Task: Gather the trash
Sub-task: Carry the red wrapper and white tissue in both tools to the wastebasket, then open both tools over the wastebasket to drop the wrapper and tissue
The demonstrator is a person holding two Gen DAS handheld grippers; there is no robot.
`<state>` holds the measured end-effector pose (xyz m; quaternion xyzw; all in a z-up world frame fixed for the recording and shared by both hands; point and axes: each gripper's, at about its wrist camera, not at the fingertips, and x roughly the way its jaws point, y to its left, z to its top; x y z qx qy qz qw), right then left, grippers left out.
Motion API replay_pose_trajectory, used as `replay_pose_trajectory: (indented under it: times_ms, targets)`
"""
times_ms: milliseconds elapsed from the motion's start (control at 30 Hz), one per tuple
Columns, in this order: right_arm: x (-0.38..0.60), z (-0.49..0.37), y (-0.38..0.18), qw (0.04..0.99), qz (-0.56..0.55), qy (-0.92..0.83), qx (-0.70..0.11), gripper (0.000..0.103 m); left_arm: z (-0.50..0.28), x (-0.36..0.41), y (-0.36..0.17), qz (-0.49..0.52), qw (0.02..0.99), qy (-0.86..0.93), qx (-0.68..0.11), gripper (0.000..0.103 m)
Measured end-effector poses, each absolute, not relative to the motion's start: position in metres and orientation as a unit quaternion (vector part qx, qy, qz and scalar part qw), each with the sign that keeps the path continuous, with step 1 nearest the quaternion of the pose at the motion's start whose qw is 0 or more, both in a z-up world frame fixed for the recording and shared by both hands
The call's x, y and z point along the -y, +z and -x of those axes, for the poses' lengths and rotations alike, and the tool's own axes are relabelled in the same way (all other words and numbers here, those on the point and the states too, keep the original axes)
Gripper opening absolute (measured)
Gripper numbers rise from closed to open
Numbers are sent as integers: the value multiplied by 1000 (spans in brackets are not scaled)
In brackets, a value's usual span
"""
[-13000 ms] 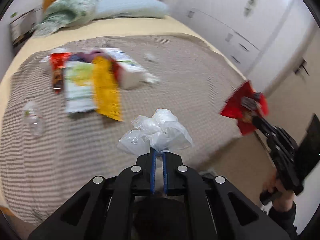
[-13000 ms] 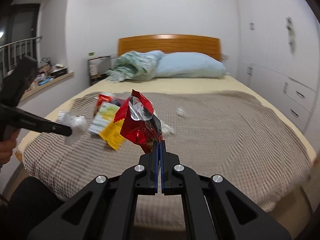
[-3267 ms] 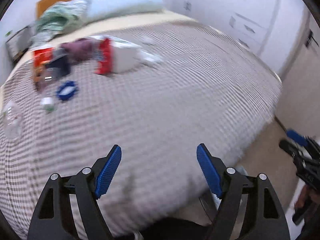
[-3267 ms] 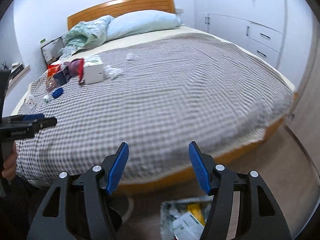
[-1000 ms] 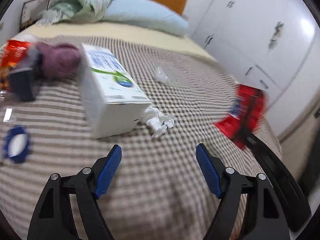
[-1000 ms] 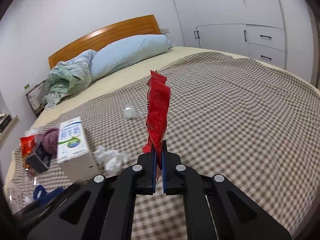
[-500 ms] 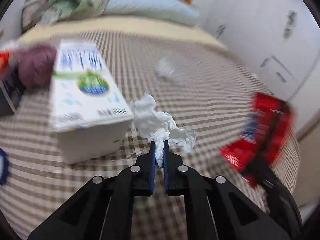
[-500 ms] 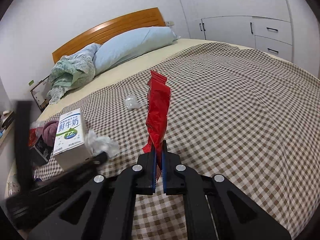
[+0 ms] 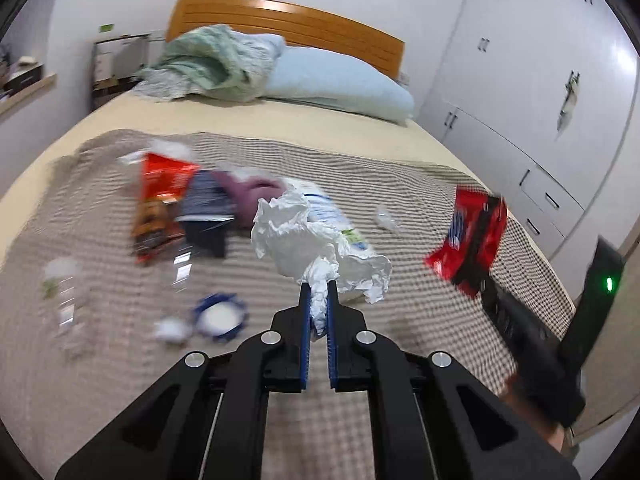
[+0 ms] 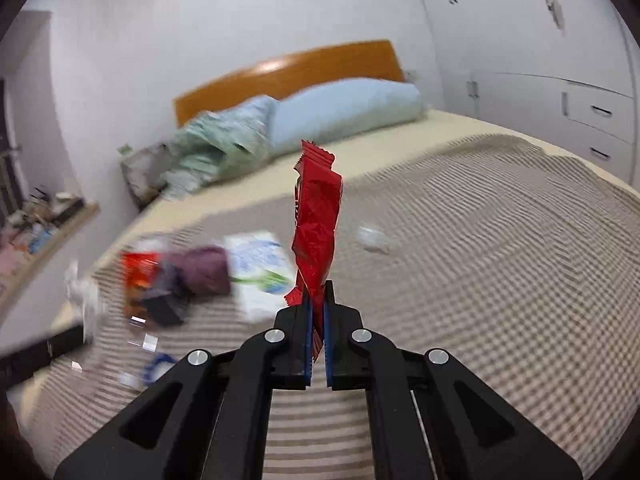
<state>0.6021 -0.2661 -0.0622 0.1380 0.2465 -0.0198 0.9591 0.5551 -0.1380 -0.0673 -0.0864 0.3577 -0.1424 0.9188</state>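
A bedroom it was, a checked blanket (image 9: 420, 200) over the bed, white cupboards down one wall. The left gripper (image 9: 319, 300) was clamped on a crumpled tissue (image 9: 304, 236), held clear above the blanket. Across from it the right gripper (image 10: 317, 312) pinched a red wrapper (image 10: 318, 216) by its lower end, the wrapper standing up tall between the blue pads (image 10: 308, 320). Both loads were up and off the bed!

Beyond the tools the rest of the litter lay in a heap: a milk carton (image 10: 260, 268), a purple bundle (image 10: 204, 270), an orange packet (image 9: 160, 184), a dark pack (image 9: 208, 216), a blue ring (image 9: 220, 316) and a clear scrap (image 9: 386, 218) off on its own.

So the step in hand looked like the carry, two pieces gripped and ready to go. The next move would call for swinging both to a bin and parting the jaws over it, and no bin showed in either view. The tissue was light and loosely caught; a quick swing could shake it free.

Motion blur smeared the heap, so labels could not be read. The tissue covered most of the carton in the left view. A pale blurred thing (image 9: 64, 280) near the blanket's left edge could not be made out.
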Motion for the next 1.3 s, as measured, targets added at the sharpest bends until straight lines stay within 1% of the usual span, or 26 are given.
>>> replay_pose_trajectory:
  times_ms: [133, 200, 267, 333, 433, 533, 667, 733, 800, 867, 933, 1000, 1033, 1100, 1200, 1300]
  targets:
    - [219, -578, -45, 963, -124, 24, -240, 4, -495, 88, -40, 74, 927, -116, -348, 4]
    - [201, -558, -44, 961, -106, 48, -253, 4, -475, 80, -31, 73, 929, -110, -345, 4]
    - [191, -536, -39, 962, -64, 51, -262, 4, -449, 67, -22, 83, 929, -108, -343, 4]
    - [198, -507, -28, 961, -51, 64, -265, 4, -426, 67, -16, 98, 927, -121, -342, 4]
    - [217, -464, -17, 954, -77, 104, -272, 4, -392, 90, -17, 107, 915, -171, -349, 4]
    - [231, -411, -14, 955, -41, 92, -281, 4, -363, 125, -29, 114, 896, -215, -370, 4]
    - [266, -347, -23, 954, -38, 65, -290, 4, -329, 173, -49, 113, 872, -257, -401, 4]
    - [295, -317, -36, 953, -40, 45, -298, 4, -313, 197, -63, 95, 863, -267, -418, 4]
    - [323, -295, -58, 948, -50, 17, -314, 4, -299, 225, -82, 61, 849, -284, -442, 4]
    - [350, -275, -87, 939, -66, -6, -337, 4, -290, 257, -108, 5, 830, -304, -468, 4]
    - [376, -256, -131, 921, -93, -38, -376, 4, -294, 281, -139, -28, 808, -312, -499, 4]
    - [397, -238, -188, 893, -117, -66, -430, 4, -297, 298, -163, -38, 782, -324, -531, 4]
    - [402, -233, -207, 882, -124, -72, -448, 4, -304, 308, -181, -36, 761, -329, -558, 4]
    - [412, -221, -261, 847, -157, -85, -501, 4, -309, 320, -200, -34, 739, -336, -583, 4]
    - [419, -215, -315, 813, -195, -81, -543, 4, -315, 342, -226, -55, 717, -344, -604, 4]
    - [410, -232, -360, 786, -197, -68, -582, 5, -314, 360, -247, -69, 700, -344, -622, 4]
